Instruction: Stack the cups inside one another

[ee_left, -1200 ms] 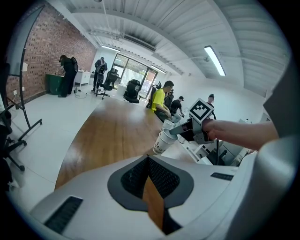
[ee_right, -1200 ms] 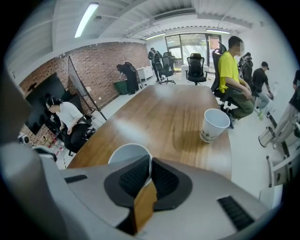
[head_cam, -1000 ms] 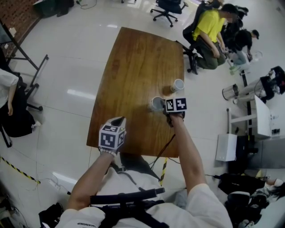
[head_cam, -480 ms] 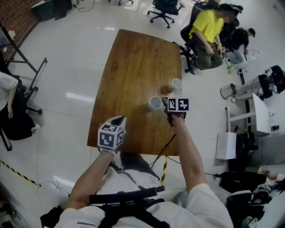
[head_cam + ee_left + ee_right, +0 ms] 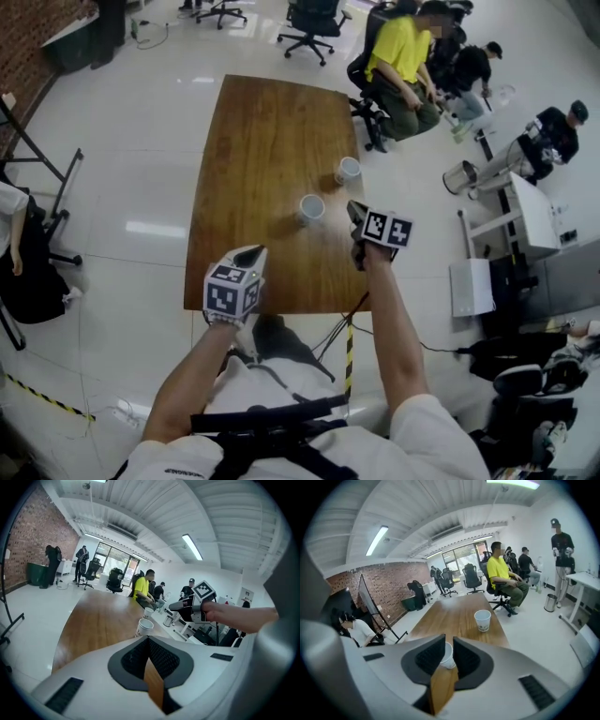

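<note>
Wooden tabletop (image 5: 253,141), nearer paper cup (image 5: 310,208) straight ahead of empty right tongs (image 5: 354,210), jaws just opening; left tongs (image 5: 249,253) closed, empty, farther back.

Part of near cup (image 5: 447,652) behind right gripper (image 5: 448,639) fingers (image 5: 427,657); far cup (image 5: 482,620) print illegible.

The head view looks steeply down from over the person's shoulders, well above the surface (image 5: 253,141), and takes in its whole length from the near end. The left gripper view sits low at that near end and faces along the surface toward the far office chairs (image 5: 115,579). The right gripper view sits higher by the right edge, nearer the cups, and tilts down. All three views share the surface and both cups: the nearer cup (image 5: 311,208) and the farther cup (image 5: 348,170).
</note>
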`<state>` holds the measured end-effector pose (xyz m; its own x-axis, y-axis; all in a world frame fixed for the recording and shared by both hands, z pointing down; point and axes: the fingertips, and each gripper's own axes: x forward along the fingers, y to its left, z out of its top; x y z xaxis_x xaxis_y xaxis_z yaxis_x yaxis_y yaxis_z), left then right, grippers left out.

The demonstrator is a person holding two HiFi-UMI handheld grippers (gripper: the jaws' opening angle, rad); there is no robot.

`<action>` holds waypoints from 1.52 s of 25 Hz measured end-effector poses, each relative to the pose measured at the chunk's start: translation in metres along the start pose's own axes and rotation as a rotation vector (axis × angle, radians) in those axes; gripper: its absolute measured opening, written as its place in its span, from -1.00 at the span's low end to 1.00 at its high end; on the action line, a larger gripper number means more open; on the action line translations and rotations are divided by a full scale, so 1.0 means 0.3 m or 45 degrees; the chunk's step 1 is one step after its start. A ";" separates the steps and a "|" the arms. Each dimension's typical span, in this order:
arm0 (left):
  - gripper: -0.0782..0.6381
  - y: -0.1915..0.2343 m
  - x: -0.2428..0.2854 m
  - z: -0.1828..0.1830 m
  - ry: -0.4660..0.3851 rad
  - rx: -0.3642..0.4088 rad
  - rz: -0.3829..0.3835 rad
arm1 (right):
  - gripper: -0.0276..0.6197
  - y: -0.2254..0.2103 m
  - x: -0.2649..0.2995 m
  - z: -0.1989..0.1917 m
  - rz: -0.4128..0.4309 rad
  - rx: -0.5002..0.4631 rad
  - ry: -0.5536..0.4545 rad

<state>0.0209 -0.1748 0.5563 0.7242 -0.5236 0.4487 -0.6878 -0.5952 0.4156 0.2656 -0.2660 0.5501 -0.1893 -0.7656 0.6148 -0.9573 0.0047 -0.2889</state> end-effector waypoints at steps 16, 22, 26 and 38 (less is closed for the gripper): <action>-0.79 -0.304 0.112 -0.060 0.163 0.135 -0.040 | -0.46 -0.334 -0.161 0.160 -0.134 0.071 -0.135; -0.79 -0.395 0.264 -0.062 0.198 0.078 -0.003 | -0.46 -0.479 -0.081 0.305 -0.074 0.074 -0.139; -0.79 -0.436 0.369 -0.043 0.207 0.038 0.035 | -0.46 -0.548 0.011 0.381 -0.030 0.060 -0.105; -0.79 -0.439 0.539 -0.041 0.238 -0.059 0.170 | -0.44 -0.603 0.360 0.429 0.118 0.054 0.047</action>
<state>0.2280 -0.1736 0.5839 0.6081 -0.4708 0.6392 -0.7813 -0.4975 0.3769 0.4464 -0.4323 0.5743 -0.2854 -0.7387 0.6106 -0.9254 0.0466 -0.3761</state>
